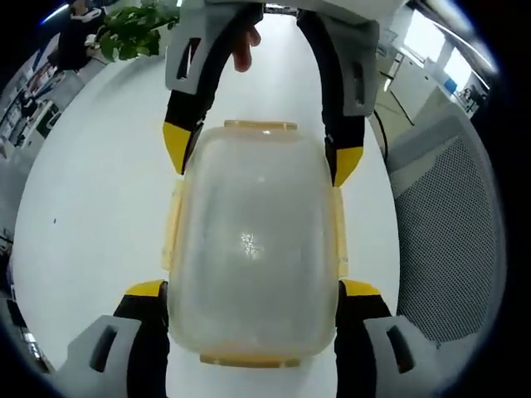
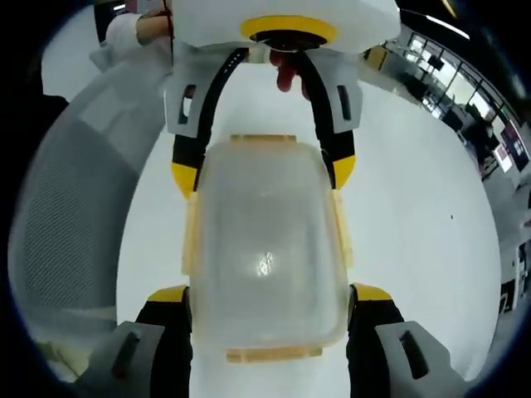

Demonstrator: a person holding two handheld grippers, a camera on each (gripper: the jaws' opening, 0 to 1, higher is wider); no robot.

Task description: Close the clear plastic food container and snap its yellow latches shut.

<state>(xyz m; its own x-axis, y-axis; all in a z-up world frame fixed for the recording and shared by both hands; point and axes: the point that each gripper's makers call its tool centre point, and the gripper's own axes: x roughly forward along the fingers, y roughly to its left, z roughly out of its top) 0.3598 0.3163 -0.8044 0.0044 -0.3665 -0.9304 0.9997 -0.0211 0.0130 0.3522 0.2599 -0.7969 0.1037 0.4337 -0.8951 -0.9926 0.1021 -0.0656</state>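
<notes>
The clear plastic food container [image 1: 253,240] lies on the white table with its lid on, seen from above. Yellow latches run along its long sides [image 1: 172,224] and its ends [image 1: 260,126]. My left gripper [image 1: 253,290] straddles the near end, its yellow-tipped jaws pressed against both sides. My right gripper [image 1: 261,156] comes in from the opposite end and clamps the far corners. In the right gripper view the same container [image 2: 265,249] sits between my right gripper [image 2: 270,294] and the left gripper [image 2: 264,172], with an end latch [image 2: 274,354] nearest.
The white table [image 1: 91,207] spreads round the container. A grey mesh chair [image 1: 452,232] stands close at its edge, also as the chair [image 2: 75,215]. A green plant [image 1: 133,29] is at the far side. A person's hand [image 1: 243,50] holds the other gripper.
</notes>
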